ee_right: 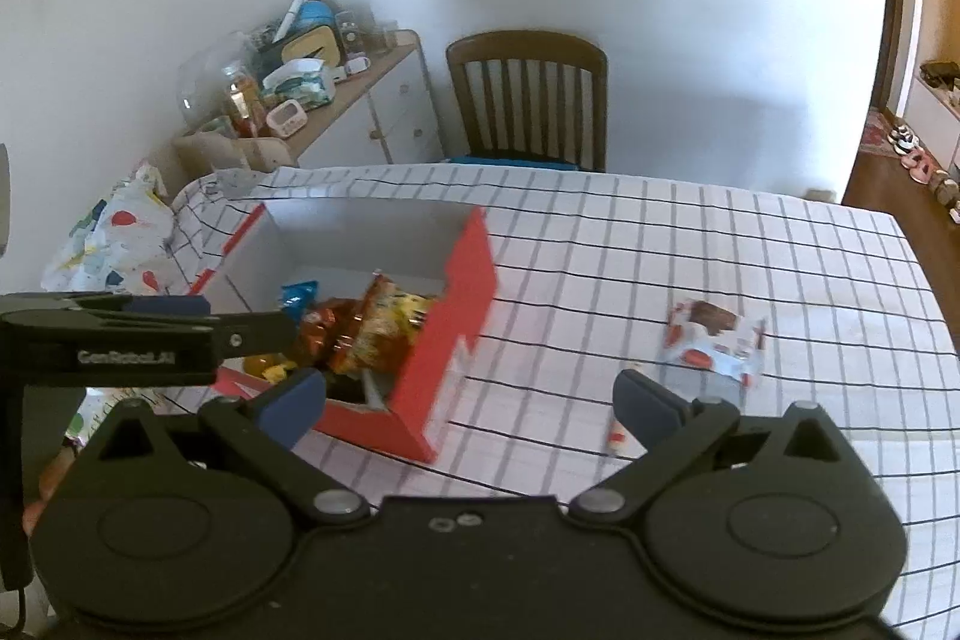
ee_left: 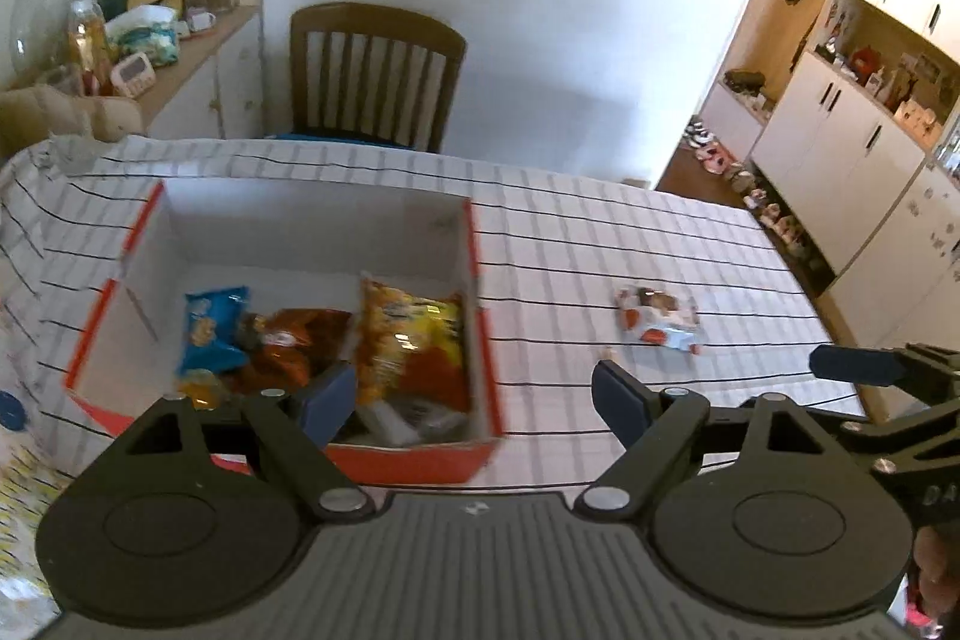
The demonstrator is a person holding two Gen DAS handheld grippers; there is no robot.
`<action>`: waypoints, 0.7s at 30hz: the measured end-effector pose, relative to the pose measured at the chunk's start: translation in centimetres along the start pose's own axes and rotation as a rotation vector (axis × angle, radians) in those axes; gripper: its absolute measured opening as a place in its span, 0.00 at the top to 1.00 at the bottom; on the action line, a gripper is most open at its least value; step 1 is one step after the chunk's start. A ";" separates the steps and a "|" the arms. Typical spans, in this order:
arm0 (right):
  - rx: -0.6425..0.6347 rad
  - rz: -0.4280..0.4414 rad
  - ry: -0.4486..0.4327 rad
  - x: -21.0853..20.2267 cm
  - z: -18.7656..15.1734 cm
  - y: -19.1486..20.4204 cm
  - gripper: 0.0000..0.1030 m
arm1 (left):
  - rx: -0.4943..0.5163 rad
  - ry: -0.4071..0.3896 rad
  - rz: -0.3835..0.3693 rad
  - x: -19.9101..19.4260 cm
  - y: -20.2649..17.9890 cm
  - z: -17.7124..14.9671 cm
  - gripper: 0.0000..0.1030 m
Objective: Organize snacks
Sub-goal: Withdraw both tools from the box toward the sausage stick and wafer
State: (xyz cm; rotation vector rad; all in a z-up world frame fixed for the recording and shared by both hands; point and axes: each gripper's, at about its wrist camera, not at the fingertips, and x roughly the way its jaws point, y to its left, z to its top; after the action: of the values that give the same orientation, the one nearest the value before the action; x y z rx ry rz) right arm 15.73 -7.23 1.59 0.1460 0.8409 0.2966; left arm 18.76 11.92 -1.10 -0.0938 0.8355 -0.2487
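Soft, even daylight, slight motion blur throughout, strong fisheye bending and dark corners.

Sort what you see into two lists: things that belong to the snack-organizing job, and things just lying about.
Job:
red box
blue snack bag
orange snack bag
yellow snack bag
white-and-red snack packet

Lying about:
wooden chair
sideboard clutter
shoes

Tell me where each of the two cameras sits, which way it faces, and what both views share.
Left wrist: on the left gripper, jaws open, looking down at the red box of snack bags; the right gripper's finger pokes in at right.
Right wrist: on the right gripper, open, aimed between box and white snack packet; the left gripper crosses at left.
Shared: box, packet, checked tablecloth, wooden chair, cluttered sideboard.
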 end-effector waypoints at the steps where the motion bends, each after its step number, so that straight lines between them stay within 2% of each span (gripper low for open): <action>1: 0.002 -0.002 0.002 -0.2 -0.1 -0.7 0.00 | 0.001 -0.002 -0.004 0.2 -0.6 -0.2 0.14; 7: 0.012 -0.013 0.010 -0.8 -0.6 -5.2 0.00 | -0.002 0.009 -0.013 1.8 -4.4 -1.0 0.01; 14: 0.008 -0.036 0.031 -0.6 -0.9 -10.7 0.00 | -0.027 0.045 0.008 5.1 -8.0 -2.2 0.01; 21: -0.061 -0.025 0.091 1.6 -0.4 -14.8 0.00 | -0.055 0.075 0.073 8.8 -10.3 -3.4 0.01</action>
State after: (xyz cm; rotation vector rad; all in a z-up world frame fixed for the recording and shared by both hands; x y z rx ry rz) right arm 19.38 -20.78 -3.42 0.0652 0.9220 0.3073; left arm 20.07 -0.21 -7.88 -0.1053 0.9191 -0.1613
